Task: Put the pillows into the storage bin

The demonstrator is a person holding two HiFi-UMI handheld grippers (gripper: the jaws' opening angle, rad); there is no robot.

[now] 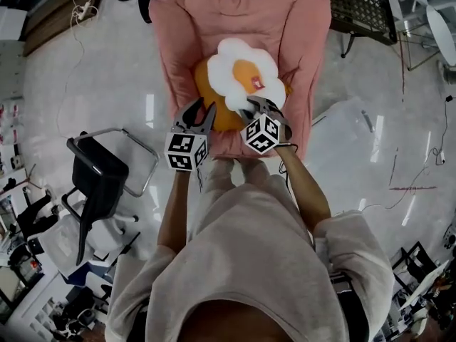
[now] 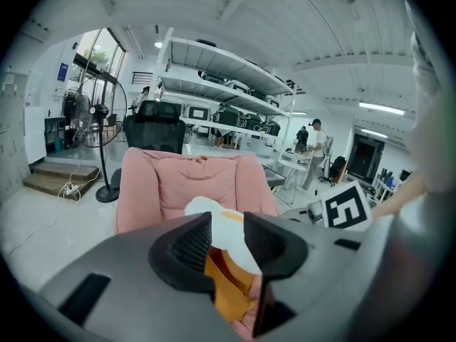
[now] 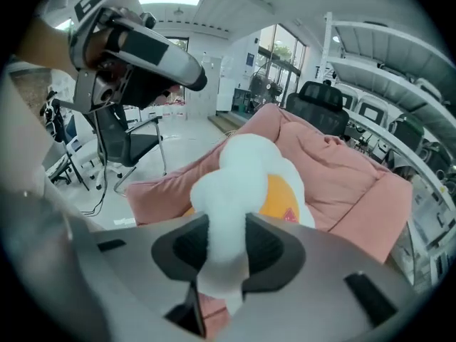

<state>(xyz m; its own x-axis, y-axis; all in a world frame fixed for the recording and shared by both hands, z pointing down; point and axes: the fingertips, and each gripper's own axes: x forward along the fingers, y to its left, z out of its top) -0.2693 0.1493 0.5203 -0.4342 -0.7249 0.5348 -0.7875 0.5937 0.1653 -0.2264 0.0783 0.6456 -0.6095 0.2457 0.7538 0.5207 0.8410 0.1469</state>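
A white fried-egg pillow [image 1: 242, 73] with an orange yolk lies on a plain orange pillow [image 1: 206, 84] in a pink armchair [image 1: 299, 41]. My right gripper [image 1: 258, 107] is shut on the egg pillow's white near edge. In the right gripper view [image 3: 226, 244] that white lobe [image 3: 246, 169] fills the gap between both pads. My left gripper [image 1: 201, 111] is open over the orange pillow's near left edge. In the left gripper view [image 2: 228, 237] orange fabric [image 2: 228, 283] shows low in the gap, with no pad pressing on it. No storage bin is in view.
A black office chair [image 1: 100, 177] stands on the glossy floor left of me. Cables [image 1: 413, 187] trail over the floor at the right. Shelving [image 2: 228, 84], a floor fan [image 2: 100, 120] and another person [image 2: 313, 137] are behind the armchair.
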